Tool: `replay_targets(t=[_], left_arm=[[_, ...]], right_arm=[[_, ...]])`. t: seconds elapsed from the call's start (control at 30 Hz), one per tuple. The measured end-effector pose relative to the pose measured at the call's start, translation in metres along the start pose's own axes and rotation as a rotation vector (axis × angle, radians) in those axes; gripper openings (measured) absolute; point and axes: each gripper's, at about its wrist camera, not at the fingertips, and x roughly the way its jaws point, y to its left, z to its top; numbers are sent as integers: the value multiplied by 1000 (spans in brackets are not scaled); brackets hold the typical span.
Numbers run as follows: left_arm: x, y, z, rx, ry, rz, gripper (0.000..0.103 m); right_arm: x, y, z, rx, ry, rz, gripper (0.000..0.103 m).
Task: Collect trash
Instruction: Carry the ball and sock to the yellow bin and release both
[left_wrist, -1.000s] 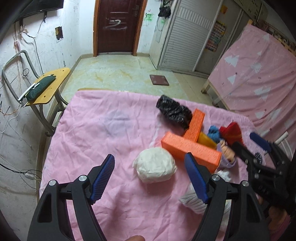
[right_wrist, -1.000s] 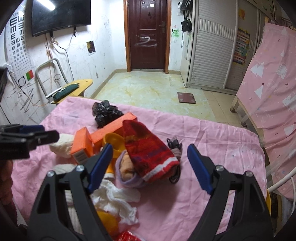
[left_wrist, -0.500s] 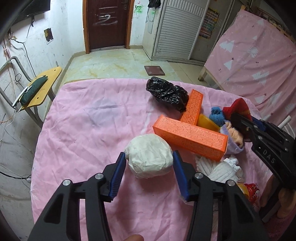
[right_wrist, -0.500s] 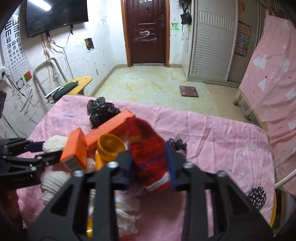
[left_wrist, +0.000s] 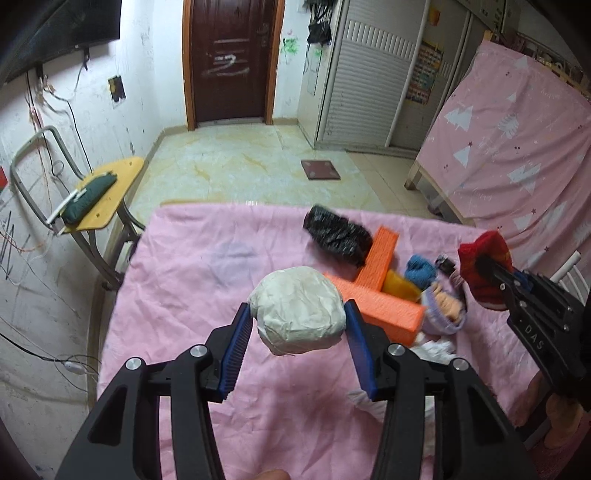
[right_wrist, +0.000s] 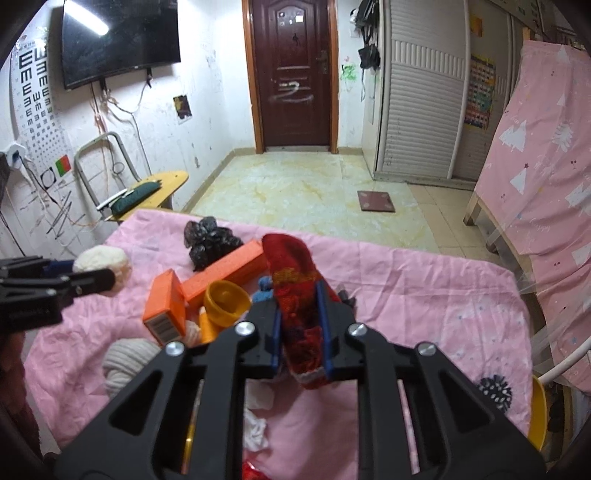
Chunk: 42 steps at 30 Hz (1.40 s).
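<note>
Both grippers are loaded at once. The left gripper (left_wrist: 297, 325) is clamped across a crumpled white paper ball (left_wrist: 299, 310), its blue pads pressing the ball's two flanks, and the ball hangs clear of the pink sheet (left_wrist: 192, 280). The right gripper (right_wrist: 301, 332) has just squeezed almost fully together on a red knitted sock (right_wrist: 295, 291), which stands up between the jaws and flops out below them. The rest of the clutter lies on the sheet in a heap: two orange boxes (left_wrist: 373, 295) crossed over each other, a black plastic bag (left_wrist: 338, 236) at their far end, a yellow cup (right_wrist: 225, 301), a blue woolly piece (left_wrist: 419, 271) and loose white tissue (right_wrist: 256, 424) nearer the person. No bin or bag for the trash shows in either view (so where these two loads are meant to go cannot be told). The paper ball looks the likelier to go wrong: it is light, round and springy, held only at its widest part, so a quick swing could let it roll out from the pads. The sock is gripped firmly, but its dangling end could snag the cup or a box edge and drag them along if it is carried low over the heap.
</note>
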Motion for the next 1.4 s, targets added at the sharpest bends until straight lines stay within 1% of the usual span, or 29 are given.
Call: replay_targets(t=[0.13,0.33,0.5,0.7,0.87,1.1,1.3,1.4], left_arm=[[-17,-13,6,19,-37,-6,44],[-38,-47,10,76,-79,-16,44],[-48,-75,10,118,-97,-27,44],[-58,-117,10,185,-114,-52,44],[-59,-156,7,248,-117,-79,44],[-53,-213,1,327,-100,-119,44],[-48,-266,-8,393,-85,-169,44],[-46,-293,-14,424,-72,-196,44]], right_arm=[[-14,-11,-1,17,-24,-11,15],[-36,-37,-9,59,-60,-31,15],[-56,-58,-15,94,-99,-55,15],[-82,-94,-29,149,-143,-97,15],[-101,-131,-45,206,-158,-141,15],[-118,-178,-70,283,-163,-197,16],[-127,-215,-91,347,-158,-240,16],[-128,-236,-107,395,-146,-253,16]])
